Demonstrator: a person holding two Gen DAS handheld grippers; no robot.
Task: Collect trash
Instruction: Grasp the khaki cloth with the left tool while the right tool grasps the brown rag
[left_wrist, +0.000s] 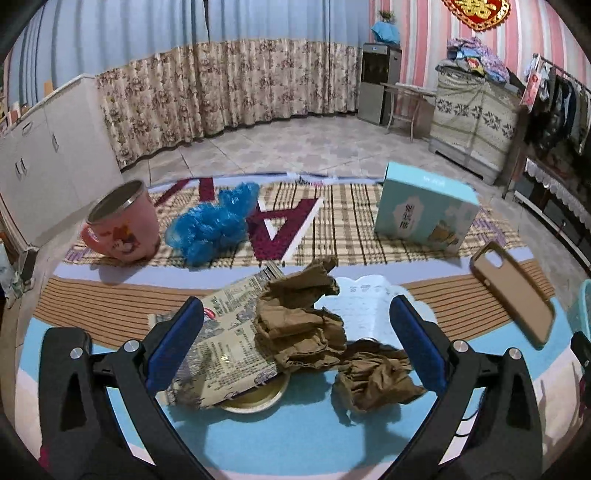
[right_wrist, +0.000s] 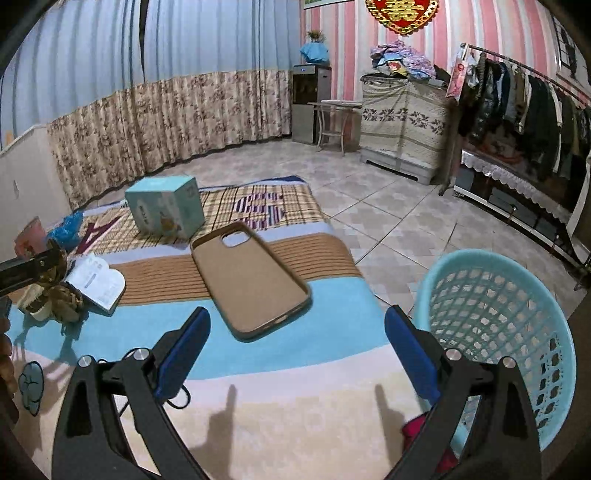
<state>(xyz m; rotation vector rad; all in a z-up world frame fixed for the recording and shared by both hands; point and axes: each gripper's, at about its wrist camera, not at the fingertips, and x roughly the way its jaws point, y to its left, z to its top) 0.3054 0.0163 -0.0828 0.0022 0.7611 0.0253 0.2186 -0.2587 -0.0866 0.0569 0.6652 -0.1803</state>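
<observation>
Trash lies straight ahead of our left gripper: crumpled brown paper wads heaped between its two blue-padded fingers, which stand wide apart and touch nothing. We see a printed newspaper sheet partly under the wads, beside the left finger, covering a round gold lid. Farther back on the striped mat rest a crumpled blue plastic bag, a pink metal-rimmed mug and a pale blue box. Our right gripper hangs open too, a tan phone case just ahead of it and the light blue plastic mesh basket beside its right finger
</observation>
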